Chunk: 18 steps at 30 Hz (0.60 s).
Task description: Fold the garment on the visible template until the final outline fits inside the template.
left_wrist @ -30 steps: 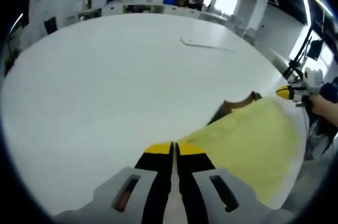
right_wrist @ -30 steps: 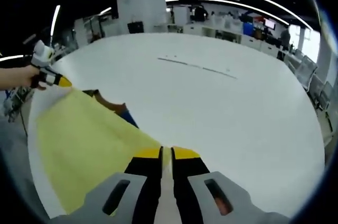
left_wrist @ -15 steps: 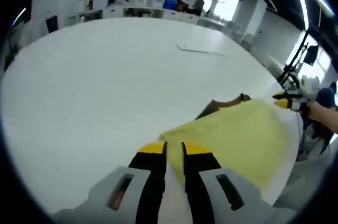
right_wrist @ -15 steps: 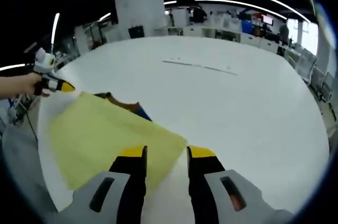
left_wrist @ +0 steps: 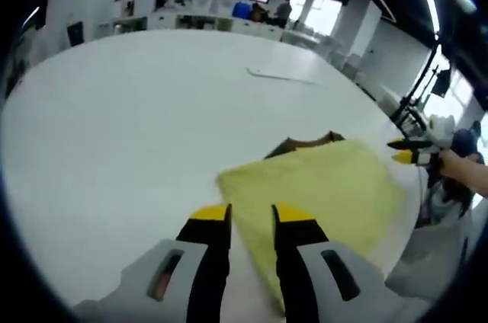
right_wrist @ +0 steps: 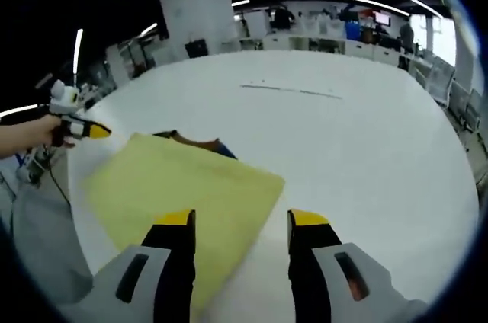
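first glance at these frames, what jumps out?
The yellow garment, lying flat near the edge of the big white table, with a brown and blue bit peeking from under its far edge. The right gripper hangs open over its near corner, and the left gripper stands open over the opposite corner.

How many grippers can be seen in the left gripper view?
2: the left gripper, jaws apart, at the bottom over the yellow garment; the right gripper, hand-held, at the garment's far right edge.
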Tool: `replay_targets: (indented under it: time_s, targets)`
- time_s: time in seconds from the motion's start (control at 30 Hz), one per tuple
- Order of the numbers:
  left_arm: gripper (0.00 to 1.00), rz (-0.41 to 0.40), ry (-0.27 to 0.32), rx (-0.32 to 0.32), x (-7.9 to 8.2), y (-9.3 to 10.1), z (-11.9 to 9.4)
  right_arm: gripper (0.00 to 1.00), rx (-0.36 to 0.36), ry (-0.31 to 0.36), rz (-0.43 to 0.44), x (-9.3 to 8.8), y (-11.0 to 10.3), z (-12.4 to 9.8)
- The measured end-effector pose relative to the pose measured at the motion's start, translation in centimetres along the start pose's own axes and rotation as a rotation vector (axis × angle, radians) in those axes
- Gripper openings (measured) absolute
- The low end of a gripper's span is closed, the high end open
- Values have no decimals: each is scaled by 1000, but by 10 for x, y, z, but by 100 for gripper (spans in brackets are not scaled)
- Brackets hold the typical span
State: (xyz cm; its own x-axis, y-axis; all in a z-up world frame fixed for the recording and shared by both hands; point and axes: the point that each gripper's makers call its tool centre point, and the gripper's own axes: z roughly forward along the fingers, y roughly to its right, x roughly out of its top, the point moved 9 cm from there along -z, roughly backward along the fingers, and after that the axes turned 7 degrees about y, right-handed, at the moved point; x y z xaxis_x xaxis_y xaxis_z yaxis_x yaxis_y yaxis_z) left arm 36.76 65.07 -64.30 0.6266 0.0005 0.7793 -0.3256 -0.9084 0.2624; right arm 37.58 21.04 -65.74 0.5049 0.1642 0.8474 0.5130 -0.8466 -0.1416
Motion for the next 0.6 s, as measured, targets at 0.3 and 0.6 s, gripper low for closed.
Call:
replay_targets:
  time_s: [0.3,0.6]
  targets:
    - [30,11,12,-47,-6,12,-24,57,10,47,9,0,-14,-21]
    - [45,15,31,-82,-16,26,-50,71,22,62,21,-5,-27,-45]
